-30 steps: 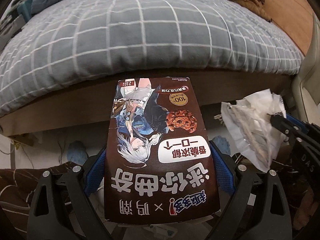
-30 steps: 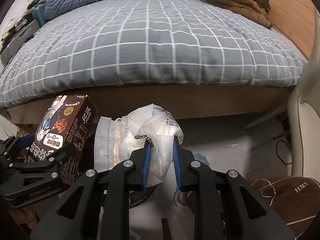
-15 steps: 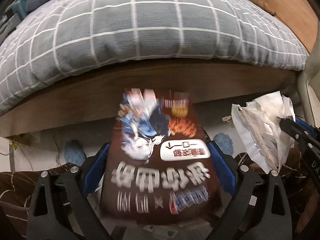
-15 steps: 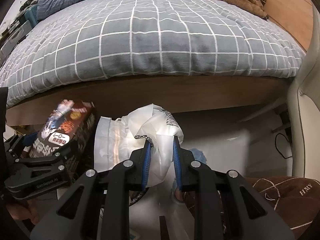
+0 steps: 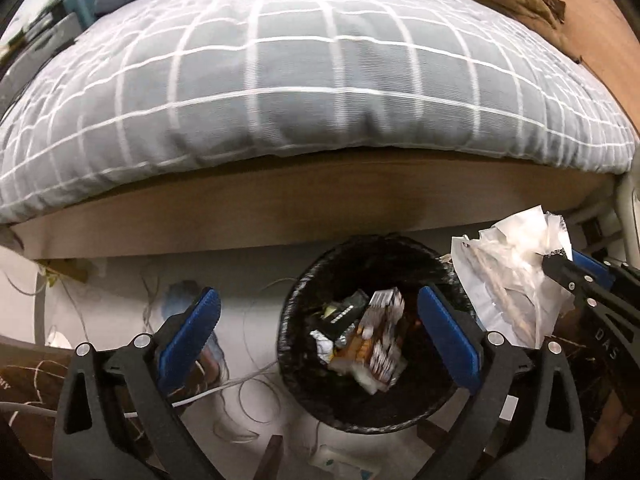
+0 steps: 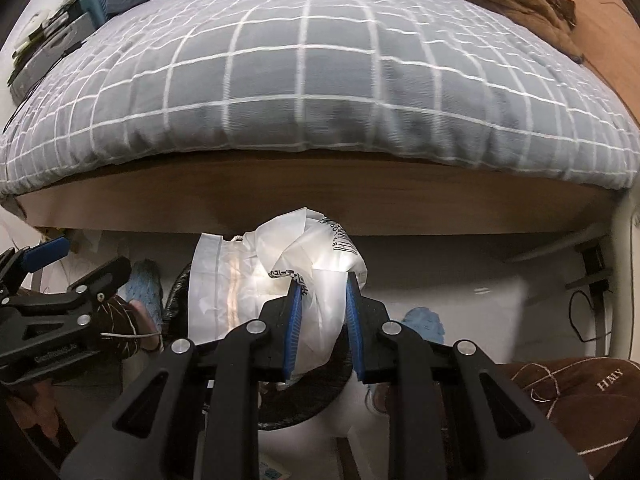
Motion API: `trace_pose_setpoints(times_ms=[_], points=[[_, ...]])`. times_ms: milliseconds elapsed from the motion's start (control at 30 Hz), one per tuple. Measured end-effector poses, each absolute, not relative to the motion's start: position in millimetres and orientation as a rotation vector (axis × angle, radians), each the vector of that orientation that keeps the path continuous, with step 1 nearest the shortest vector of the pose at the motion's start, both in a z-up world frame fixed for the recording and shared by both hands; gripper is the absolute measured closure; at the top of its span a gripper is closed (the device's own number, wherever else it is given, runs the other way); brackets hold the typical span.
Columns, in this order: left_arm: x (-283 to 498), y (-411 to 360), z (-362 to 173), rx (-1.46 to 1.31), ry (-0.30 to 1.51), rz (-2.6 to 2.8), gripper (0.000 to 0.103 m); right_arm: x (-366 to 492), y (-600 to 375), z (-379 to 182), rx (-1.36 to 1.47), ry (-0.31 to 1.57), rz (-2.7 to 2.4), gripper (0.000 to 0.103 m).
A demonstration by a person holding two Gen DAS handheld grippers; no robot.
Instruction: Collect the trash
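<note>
Left gripper (image 5: 316, 324) hangs released above the black trash bin (image 5: 296, 320); right gripper (image 6: 320, 312), beside the bin, is grasping a white plastic bag (image 6: 280, 276).

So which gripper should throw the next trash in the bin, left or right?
Probably the right. The right gripper is clamped on the white plastic bag, held just beside the black bin. The left gripper hangs open above the bin with nothing in it.

Both of my wrist views look forward at the bed (image 5: 320, 80) from low and near; my left view tilts down over the bin (image 5: 372, 360), whose rim both share.
</note>
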State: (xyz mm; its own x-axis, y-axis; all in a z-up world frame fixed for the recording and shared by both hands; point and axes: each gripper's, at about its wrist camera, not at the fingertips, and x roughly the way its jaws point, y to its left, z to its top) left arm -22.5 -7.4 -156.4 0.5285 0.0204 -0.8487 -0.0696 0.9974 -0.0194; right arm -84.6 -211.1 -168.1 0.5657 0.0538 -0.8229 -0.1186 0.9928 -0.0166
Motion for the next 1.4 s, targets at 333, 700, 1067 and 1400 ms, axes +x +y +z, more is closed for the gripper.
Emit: trace_pose_setpoints(times_ms=[333,700,1067,1400], points=[[-64.4,24.8,-163.5,-0.078,0.999,0.113,0.006,-73.3,-168.1,-180.4,-0.107,0.998,0.168,0.081],[-81.2,31.3,-173.2,-0.078,0.991,0.125,0.006,-72.5,-148.8,-189.9,-0.171,0.992,0.162,0.055],[-94.3,21.9,-145.6,-0.054,0.929,0.095,0.006,-79.9,-169.7,-156.9,-0.125,0.916,0.135,0.020],[-123.1,5.9,-84.8,-0.036,0.832,0.062,0.006,-106.3,-202.5,-83.2,-0.078,0.768,0.079,0.008]])
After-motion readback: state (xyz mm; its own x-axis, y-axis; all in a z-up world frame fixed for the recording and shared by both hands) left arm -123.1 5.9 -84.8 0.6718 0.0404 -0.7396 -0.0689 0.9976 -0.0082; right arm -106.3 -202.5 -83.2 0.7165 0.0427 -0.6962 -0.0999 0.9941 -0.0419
